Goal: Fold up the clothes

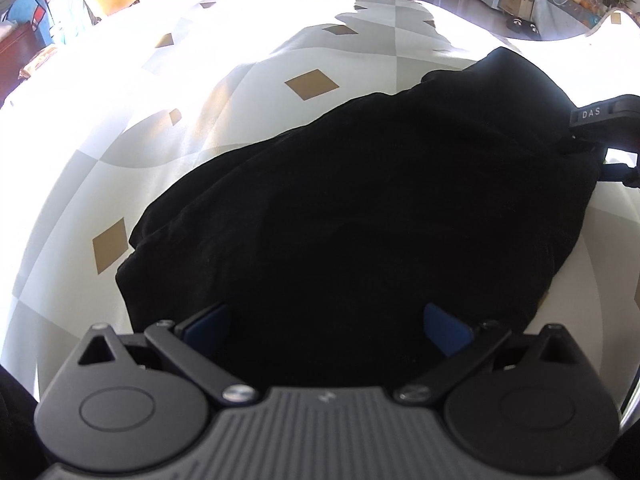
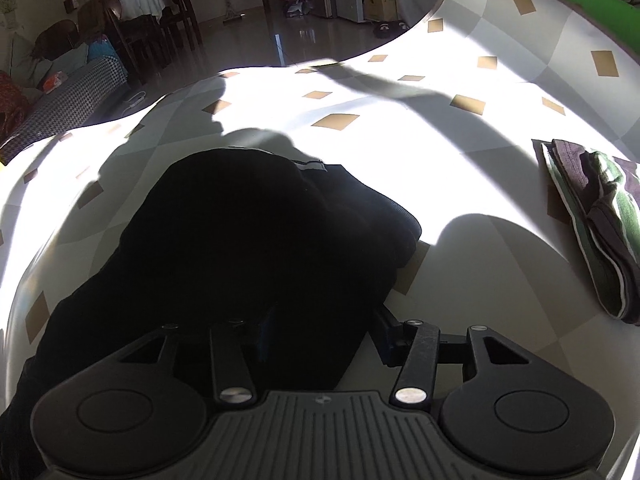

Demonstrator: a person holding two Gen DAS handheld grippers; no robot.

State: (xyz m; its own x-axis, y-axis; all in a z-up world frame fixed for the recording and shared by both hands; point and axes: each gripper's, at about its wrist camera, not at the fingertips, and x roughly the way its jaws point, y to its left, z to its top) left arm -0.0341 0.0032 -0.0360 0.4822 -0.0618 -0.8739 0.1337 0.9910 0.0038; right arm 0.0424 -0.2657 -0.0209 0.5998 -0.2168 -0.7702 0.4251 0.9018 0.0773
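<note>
Counter [image 1: 120, 128]: white cover printed with grey and tan diamonds. Black garment [image 1: 360, 208]: bunched, matte, lies mid-counter in a rumpled mound. Folded green-striped clothes [image 2: 600, 232]: near the right edge. Left tongs [image 1: 326, 326]: released, pads spread over the garment. Right tongs [image 2: 320, 328]: grip state cannot be determined; cloth covers one pad.

The garment [image 1: 360, 208] under my jaws is plain black. The counter [image 1: 168, 128] around that garment is white and grey checks with tan diamonds. Right of the garment, the folded cloth [image 2: 600, 232] is green, white-striped, with dark purple.
</note>
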